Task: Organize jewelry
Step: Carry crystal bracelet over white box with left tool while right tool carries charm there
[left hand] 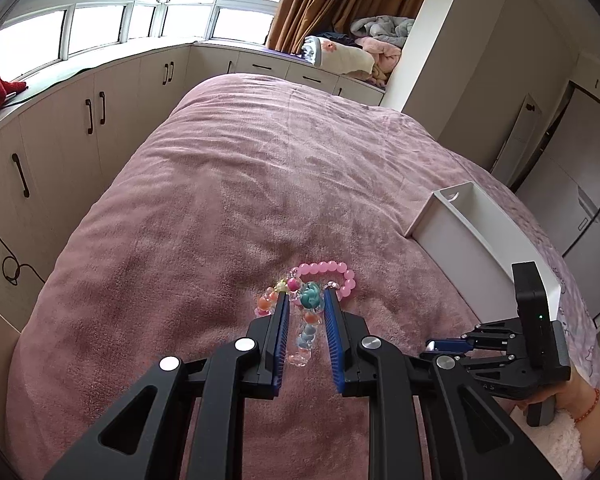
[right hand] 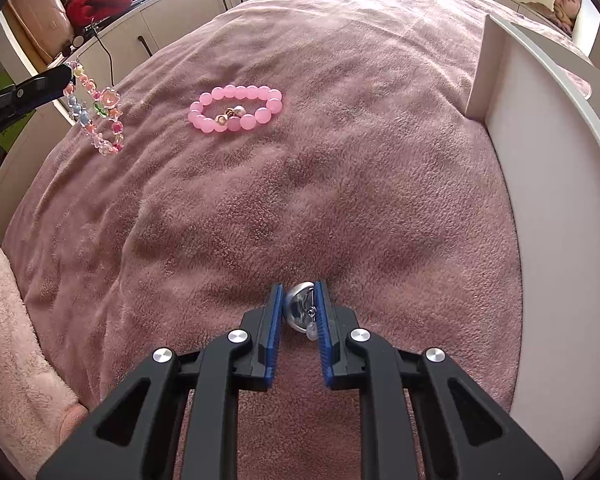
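1. The left gripper is raised above the pink blanket; its jaws stand partly open, with the colourful bead bracelet hanging between them (the grip itself I cannot tell).
2. The right gripper is low over the blanket, closed on one silver earring.
3. One pink bead bracelet lies on the blanket; one white tray stands at the right.

bed cover: mauve fleece cloth, matt, nubbly pile
pink bracelet: glossy, translucent round beads
mixed-bead bracelet: clear and coloured shiny plastic-looking beads
silver ring piece: polished metal, mirror-bright
white box: smooth, matt board
gripper arms: matt black plastic; jaws lined with ribbed blue pads
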`<state>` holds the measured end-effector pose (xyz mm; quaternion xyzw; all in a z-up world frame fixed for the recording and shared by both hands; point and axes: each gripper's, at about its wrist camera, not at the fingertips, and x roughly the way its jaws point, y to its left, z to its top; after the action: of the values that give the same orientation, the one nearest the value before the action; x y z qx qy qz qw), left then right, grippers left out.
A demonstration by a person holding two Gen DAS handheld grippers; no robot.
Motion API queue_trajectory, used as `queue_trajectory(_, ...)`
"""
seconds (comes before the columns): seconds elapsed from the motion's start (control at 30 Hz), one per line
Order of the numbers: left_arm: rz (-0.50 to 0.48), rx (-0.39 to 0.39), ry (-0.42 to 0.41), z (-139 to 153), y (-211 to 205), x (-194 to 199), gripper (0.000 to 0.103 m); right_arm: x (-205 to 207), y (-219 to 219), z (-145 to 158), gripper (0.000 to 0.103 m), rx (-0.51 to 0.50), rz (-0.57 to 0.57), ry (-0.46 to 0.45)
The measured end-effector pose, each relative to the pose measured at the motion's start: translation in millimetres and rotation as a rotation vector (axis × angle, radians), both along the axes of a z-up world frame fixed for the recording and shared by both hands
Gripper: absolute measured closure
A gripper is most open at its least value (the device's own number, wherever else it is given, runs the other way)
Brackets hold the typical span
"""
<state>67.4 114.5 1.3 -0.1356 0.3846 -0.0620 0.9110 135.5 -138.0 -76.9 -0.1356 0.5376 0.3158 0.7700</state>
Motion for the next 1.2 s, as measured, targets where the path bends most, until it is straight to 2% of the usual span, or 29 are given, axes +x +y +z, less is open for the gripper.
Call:
queue_trajectory(0.3, -0.022, 0.003, -0.012, 7.6, -11.1, 1.9, 0.080, -7.9, -9.2, 36.8, 0.086, 0.142, -0.004, -0.082)
queue_trajectory(0.57, -0.078, 0.058, -0.038, 38.3, -49.1, 14.6, 0.080, -21.0, -45.5, 88.6, 0.086, 0.314, -0.067, -0.258)
queue_trajectory(0.8, -0.128, 0.099, -0.075, 77.5, -97.2, 30.9, 0.080, -28.4, -96.4, 131.7, 0.086, 0.458, -0.221, -0.442)
queue_trajectory(0.93, -0.180, 0.092, -0.095, 97.9, -133.3, 45.0, 0.080, -29.6, -133.0, 147.7, 0.086, 0.488, -0.354, -0.528)
queue_trajectory(1.03, -0.240, 0.128, -0.105, 108.4, -170.8, 57.7, 0.080, -25.6, -160.6, 150.5, 0.086, 0.491, -0.457, -0.534)
queue_trajectory(1.2, -0.350, 0.175, -0.117, 121.6, -236.5, 78.2, 0.080, -12.6, -196.9, 139.4, 0.086, 0.472, -0.600, -0.465)
